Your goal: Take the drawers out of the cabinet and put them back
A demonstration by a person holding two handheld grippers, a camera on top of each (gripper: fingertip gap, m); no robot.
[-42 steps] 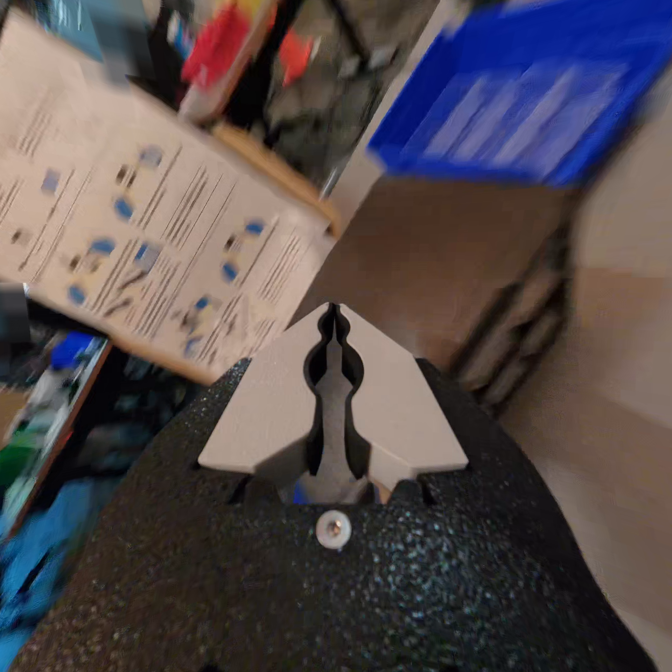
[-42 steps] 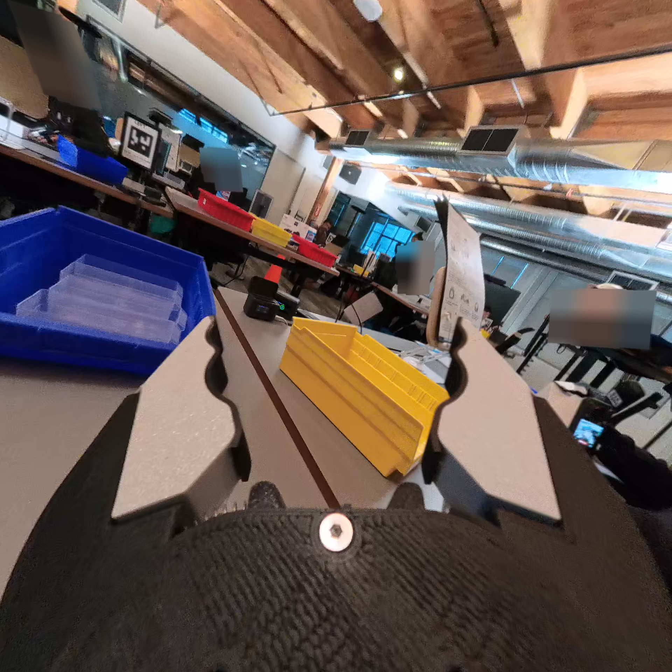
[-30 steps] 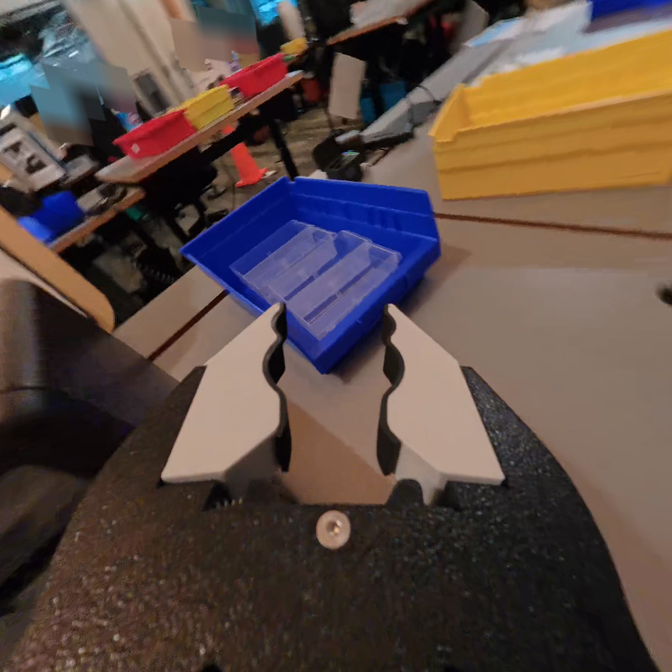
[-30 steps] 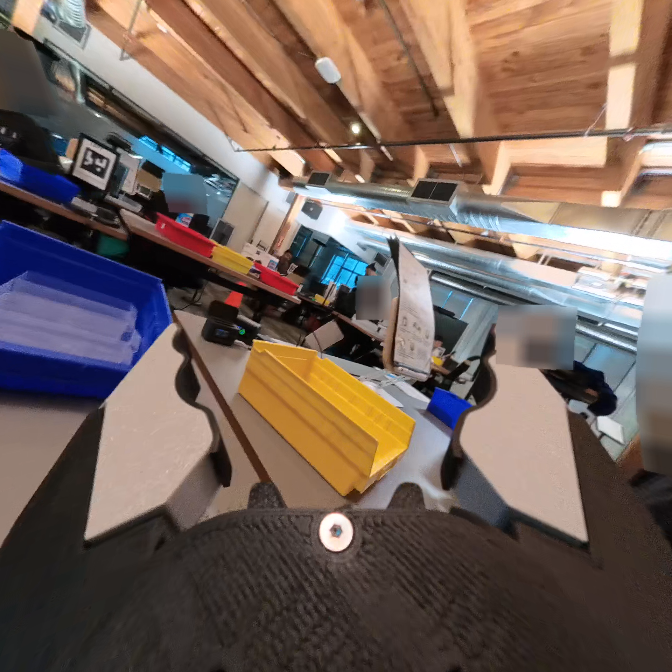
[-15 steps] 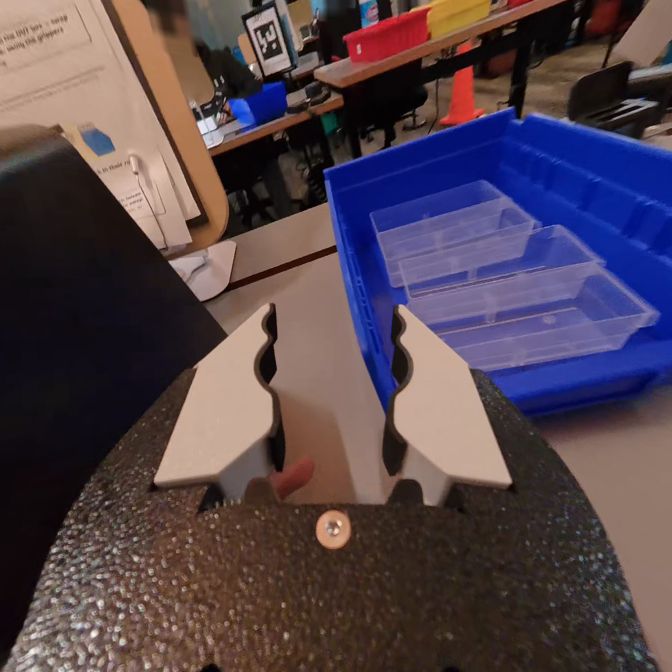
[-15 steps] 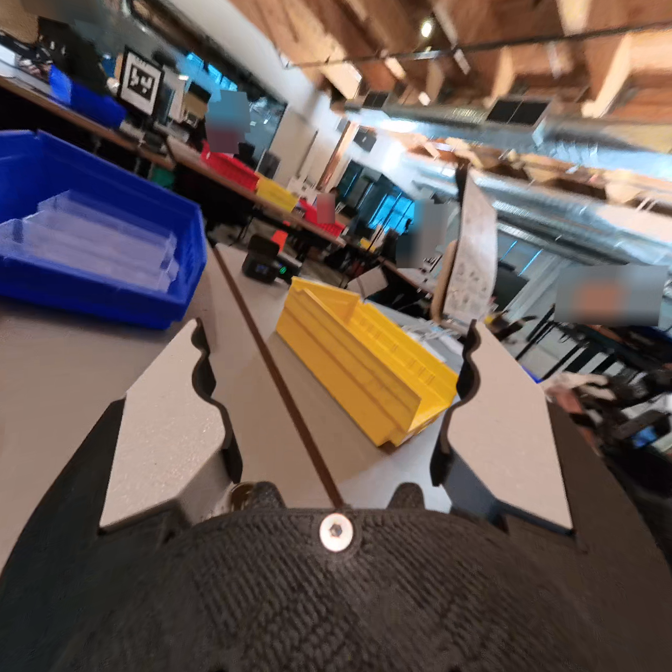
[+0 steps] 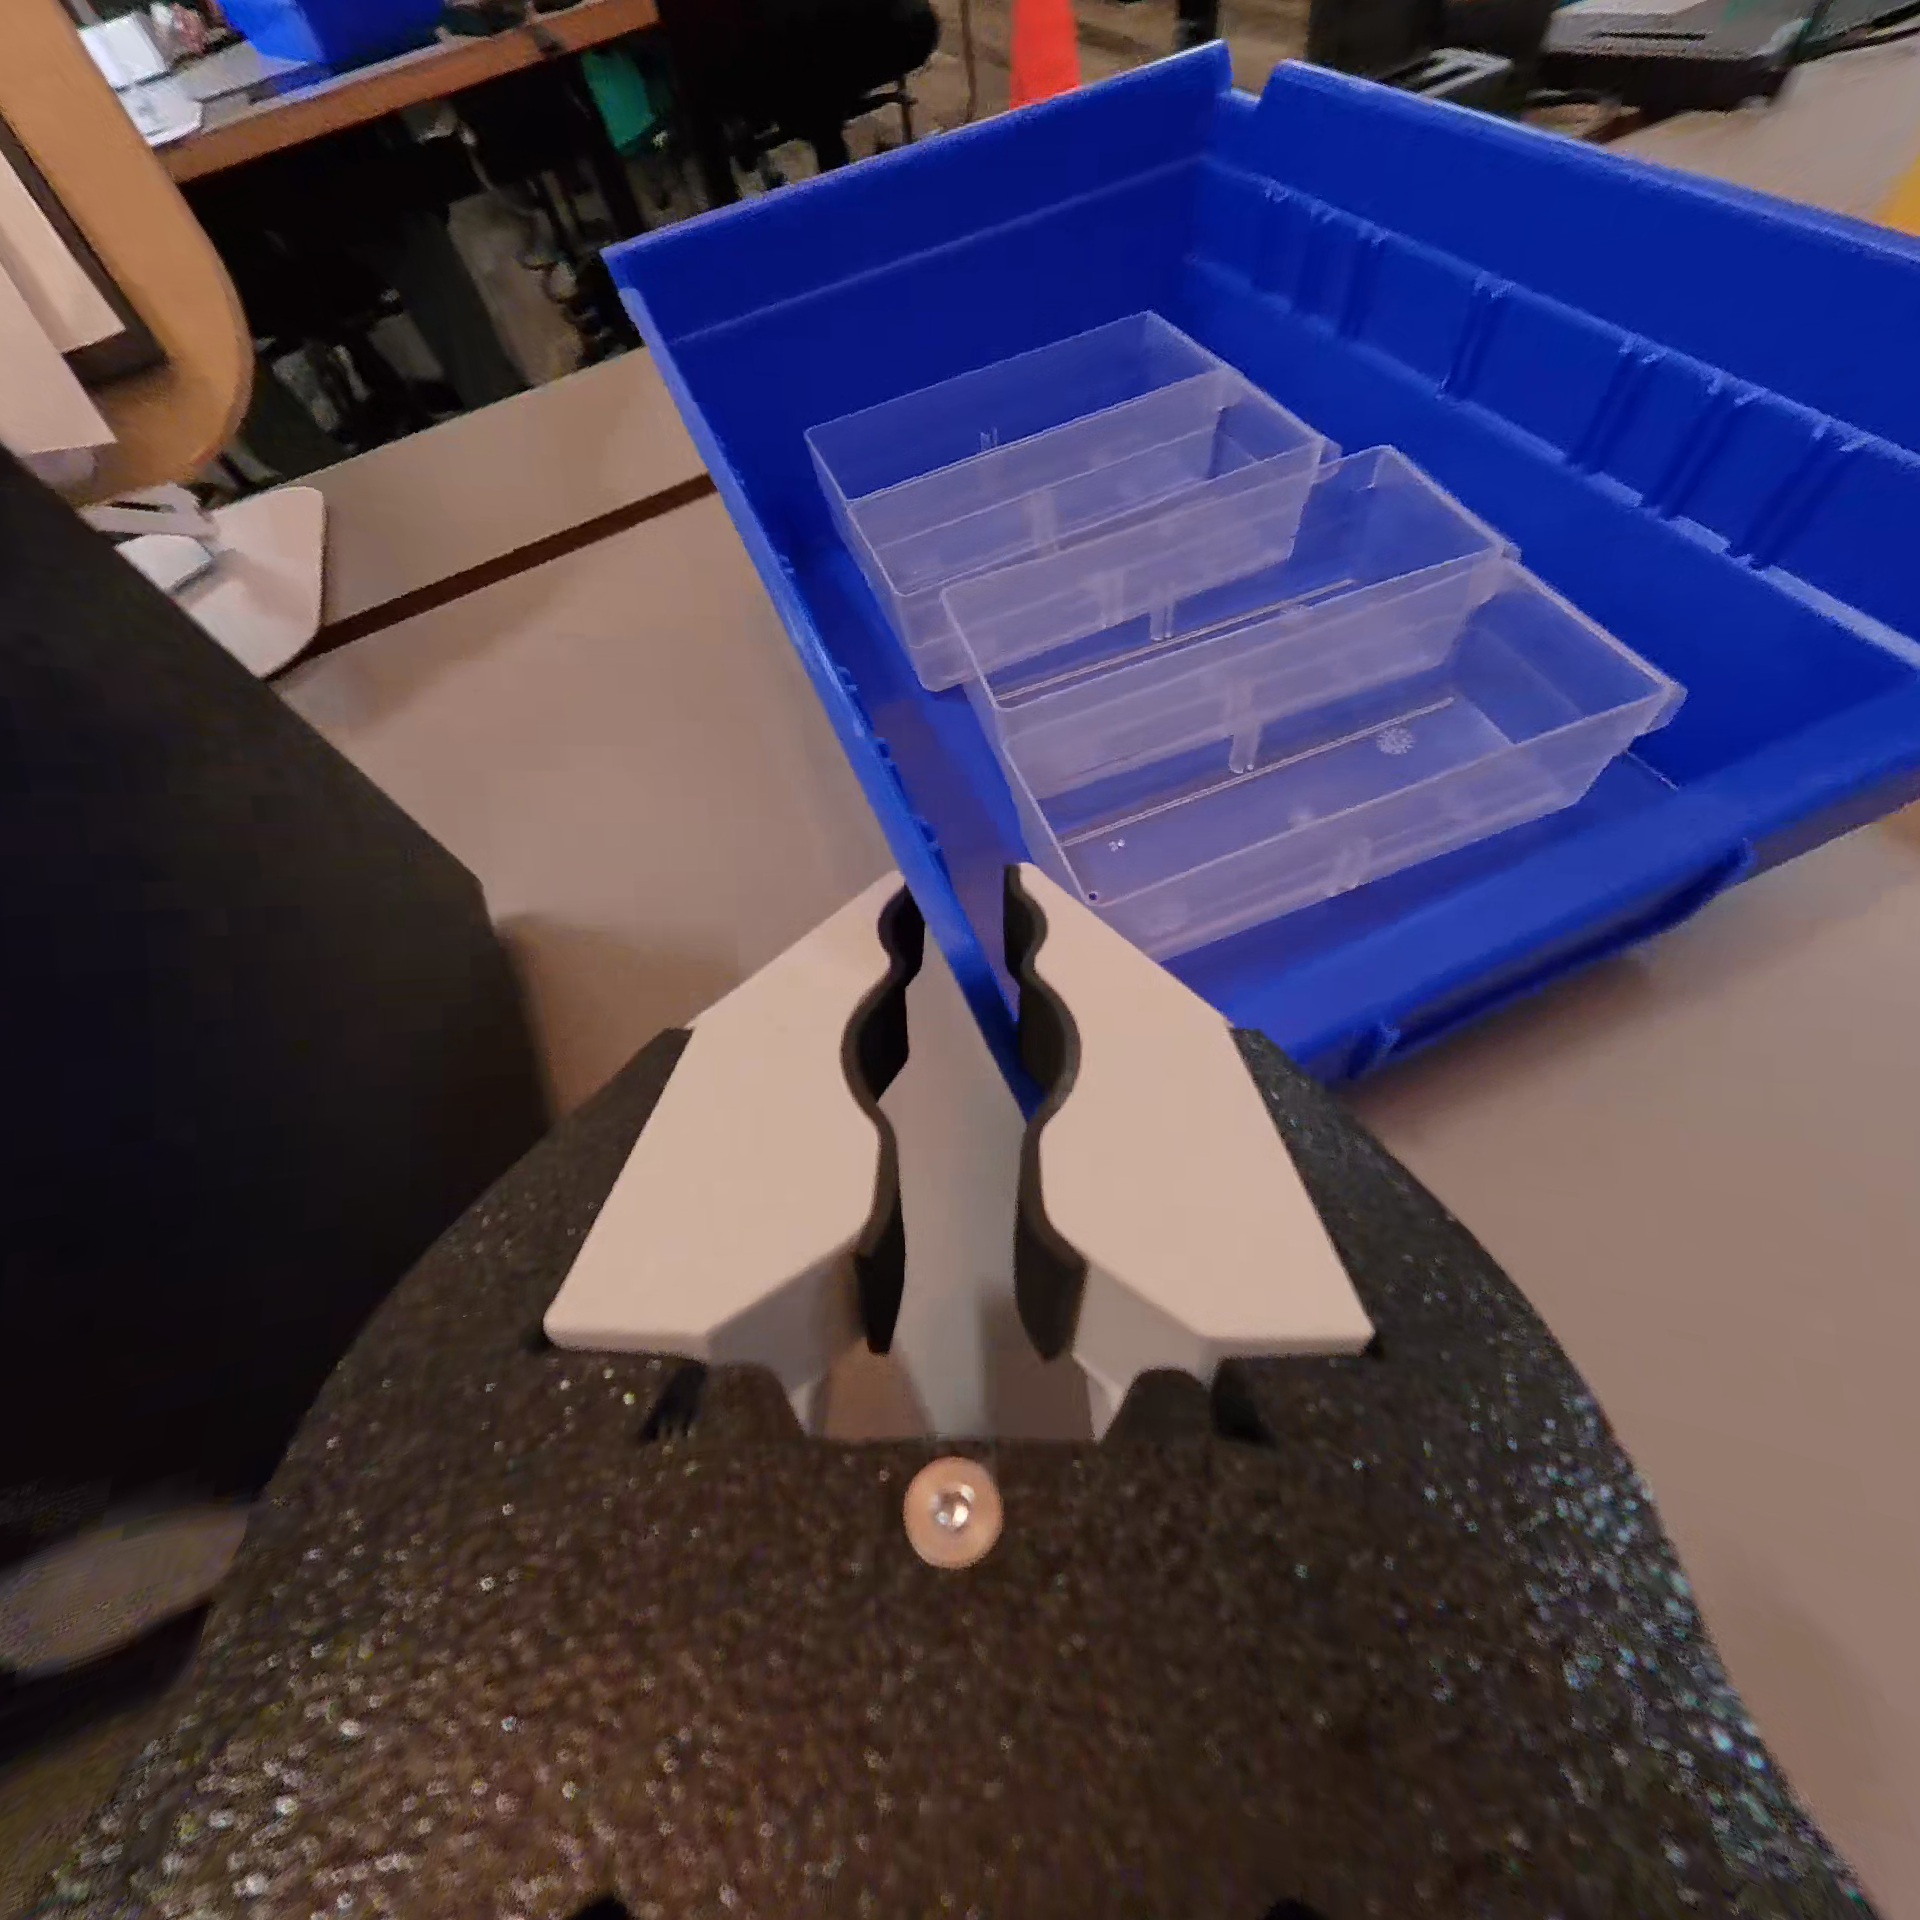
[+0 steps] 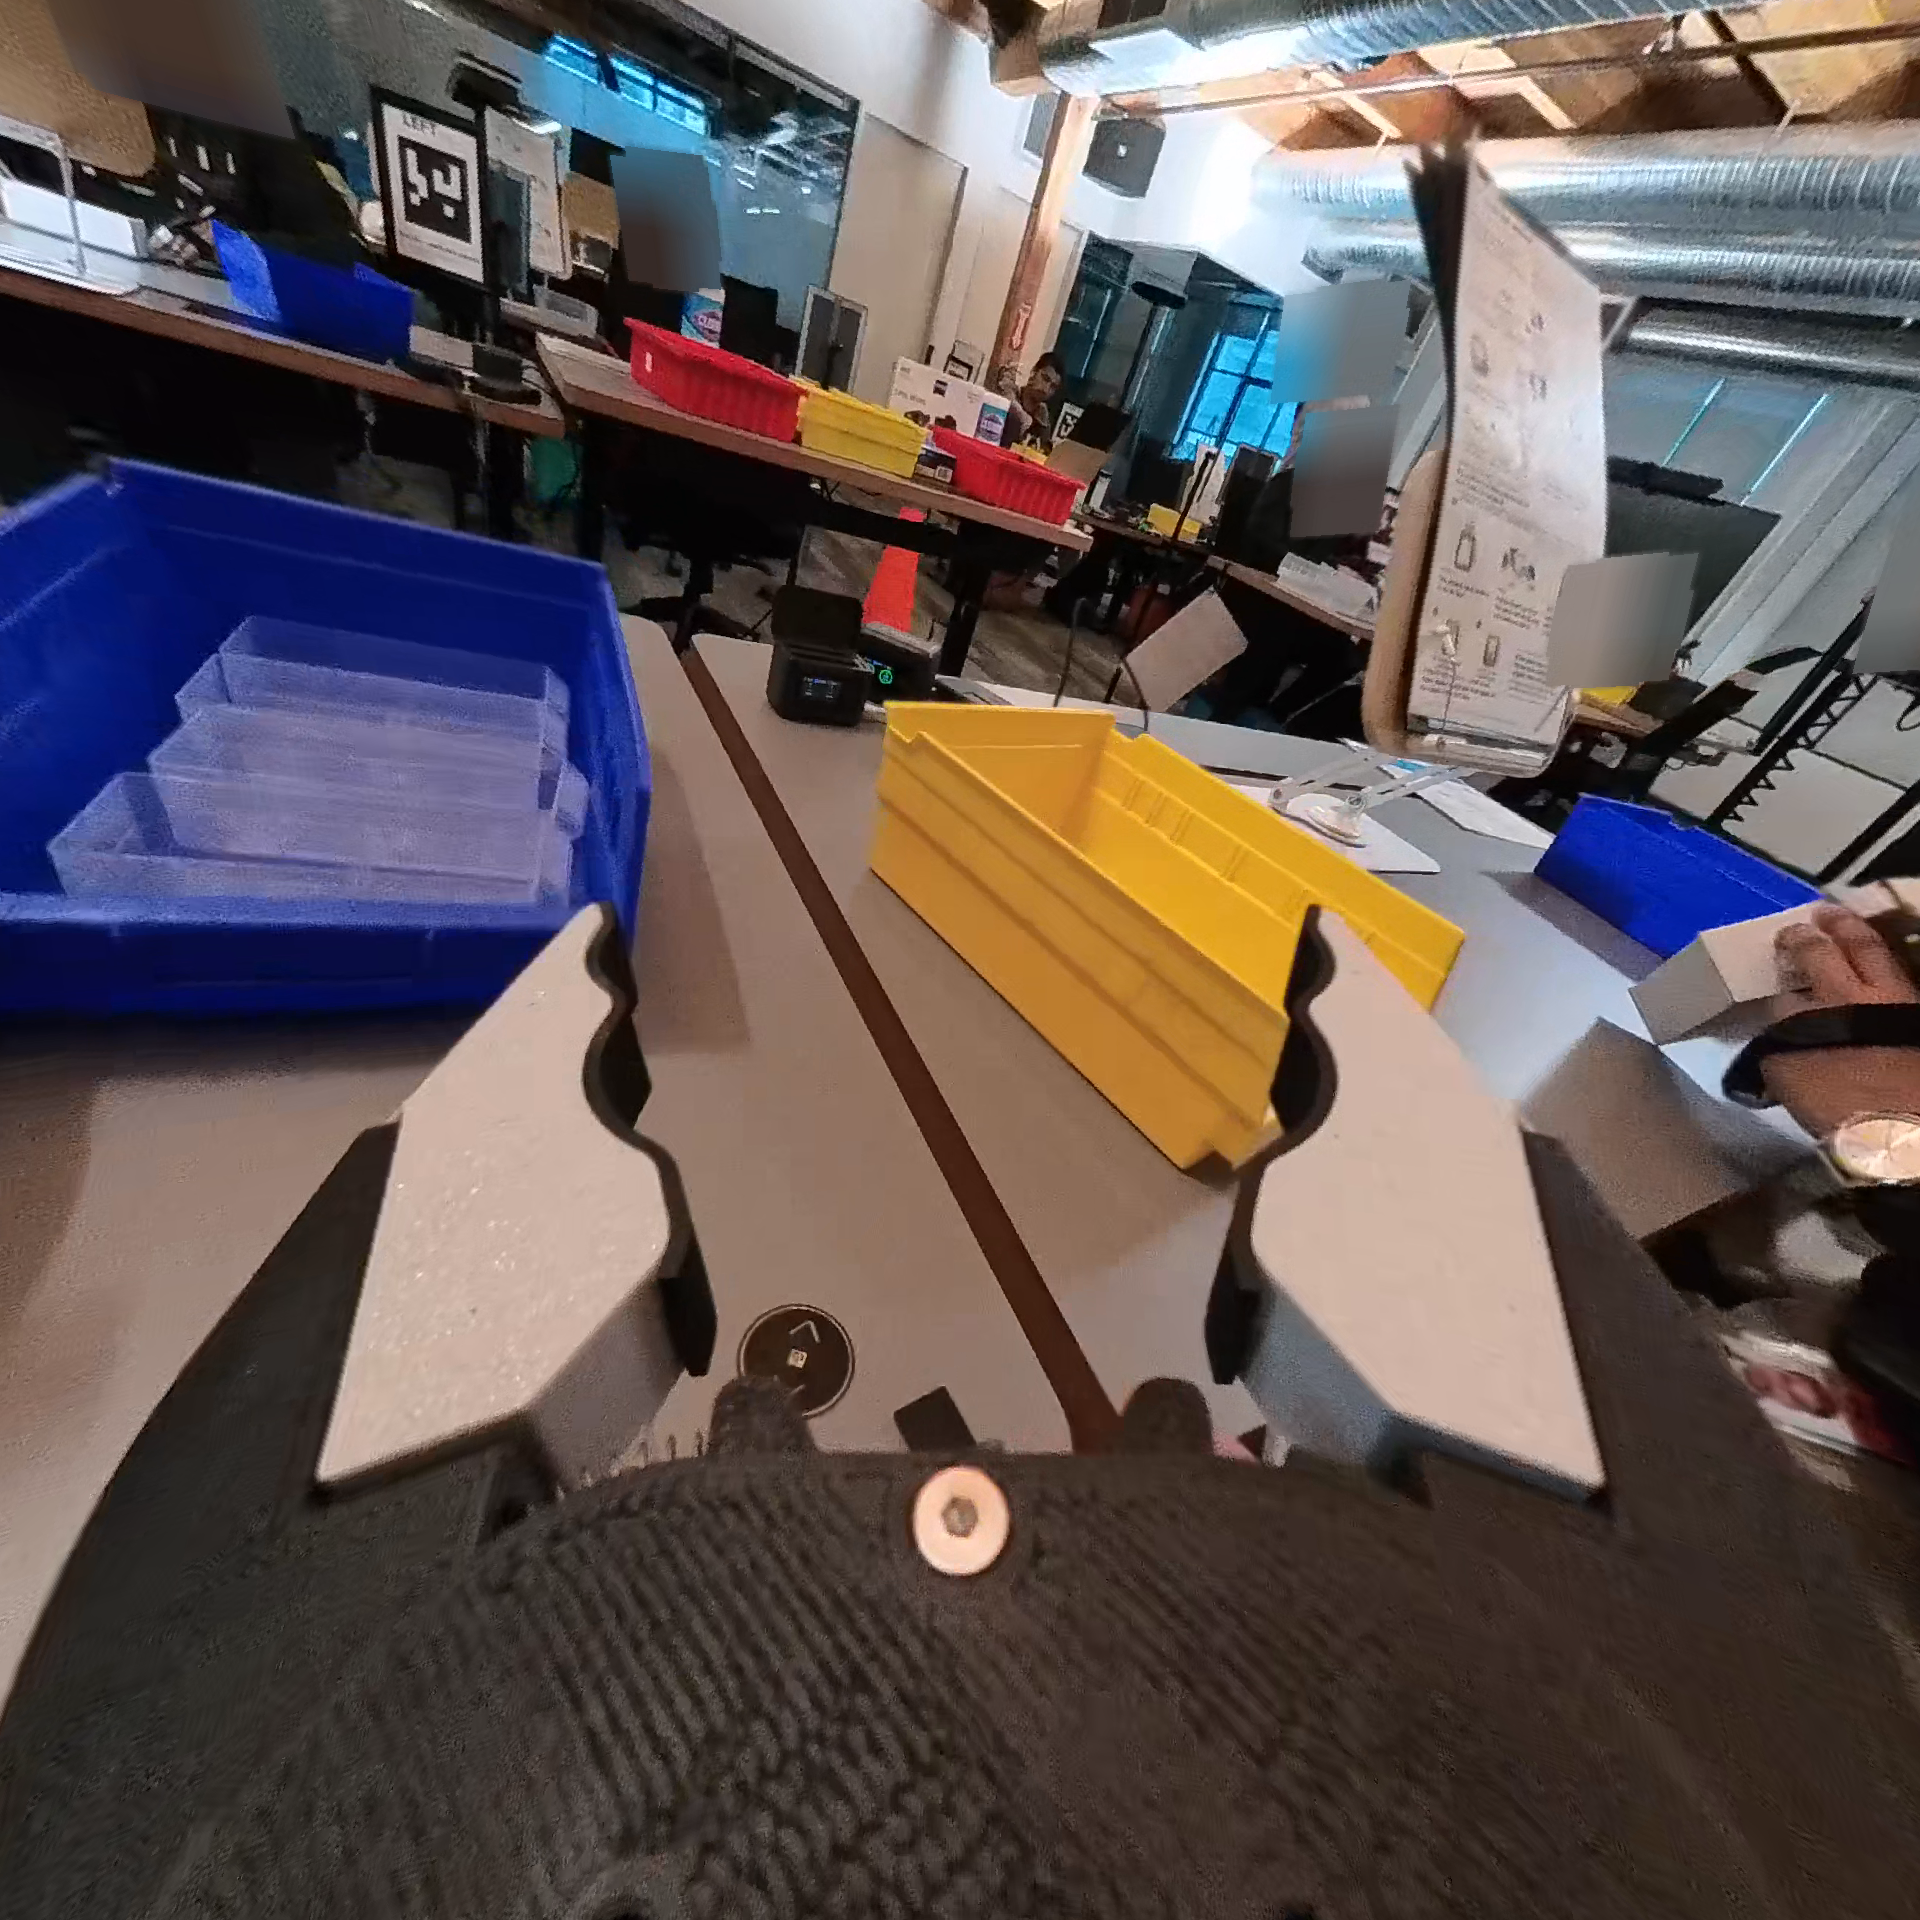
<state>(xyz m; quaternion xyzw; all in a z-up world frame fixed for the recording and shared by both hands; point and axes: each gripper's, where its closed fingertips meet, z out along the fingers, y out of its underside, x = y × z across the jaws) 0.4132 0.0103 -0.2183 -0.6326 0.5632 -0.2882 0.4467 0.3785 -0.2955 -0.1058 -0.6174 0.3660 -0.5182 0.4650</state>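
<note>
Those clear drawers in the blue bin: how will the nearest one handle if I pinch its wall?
The nearest clear drawer looks thin-walled and empty, so probably light and slightly flexible. Its smooth plastic may slip. It overlaps its neighbour in the blue bin, so lifting may shift that one.

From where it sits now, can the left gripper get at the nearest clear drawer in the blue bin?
Probably yes. The left gripper sits just outside the blue bin, and nothing covers the nearest clear drawer. The bin's near wall lies between them, so it must lift over.
</note>
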